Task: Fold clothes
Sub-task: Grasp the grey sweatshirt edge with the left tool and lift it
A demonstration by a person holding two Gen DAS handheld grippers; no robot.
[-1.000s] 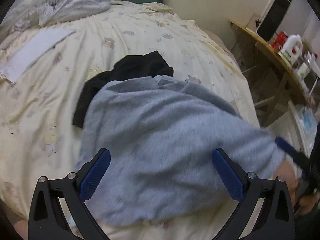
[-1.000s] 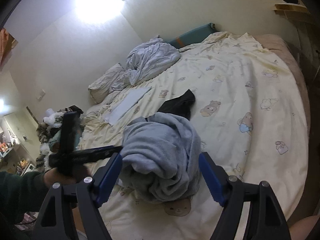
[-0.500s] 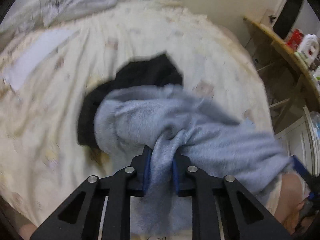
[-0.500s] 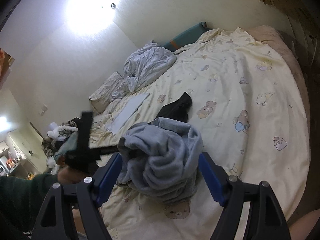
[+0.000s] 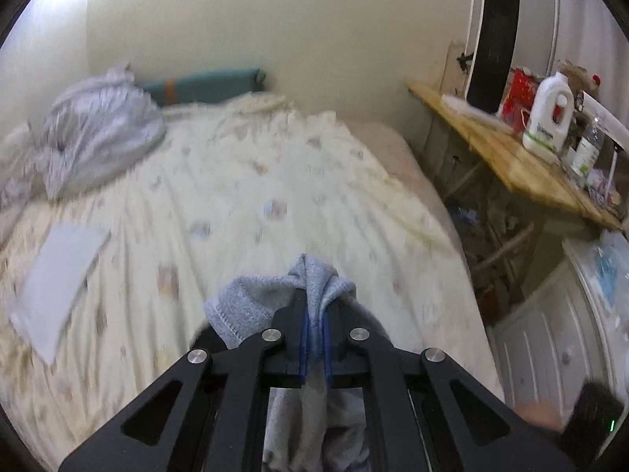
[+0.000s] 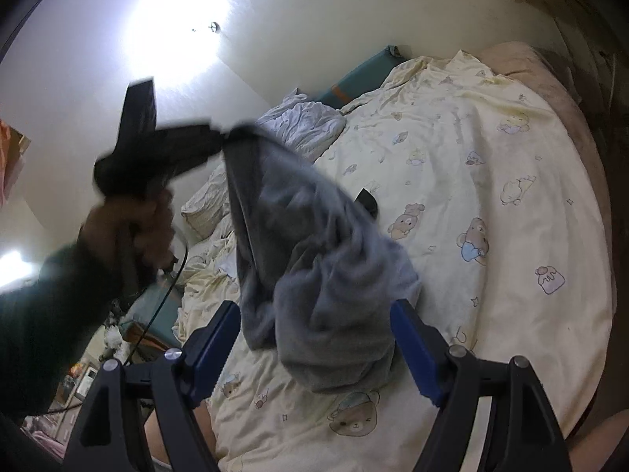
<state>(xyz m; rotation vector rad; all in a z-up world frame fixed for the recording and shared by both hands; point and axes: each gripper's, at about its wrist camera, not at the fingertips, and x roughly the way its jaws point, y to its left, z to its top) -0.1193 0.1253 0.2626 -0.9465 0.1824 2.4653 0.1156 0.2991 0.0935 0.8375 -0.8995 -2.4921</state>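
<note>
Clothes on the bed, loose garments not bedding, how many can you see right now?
2. A grey garment hangs from the left hand-held gripper, its lower part bunched on the bed. A black garment peeks out behind it, mostly hidden. More could be hidden underneath.

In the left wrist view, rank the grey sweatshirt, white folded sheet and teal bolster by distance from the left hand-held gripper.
1. Grey sweatshirt, clamped in the left hand-held gripper.
2. White folded sheet, left on the bed.
3. Teal bolster, at the far wall.
</note>
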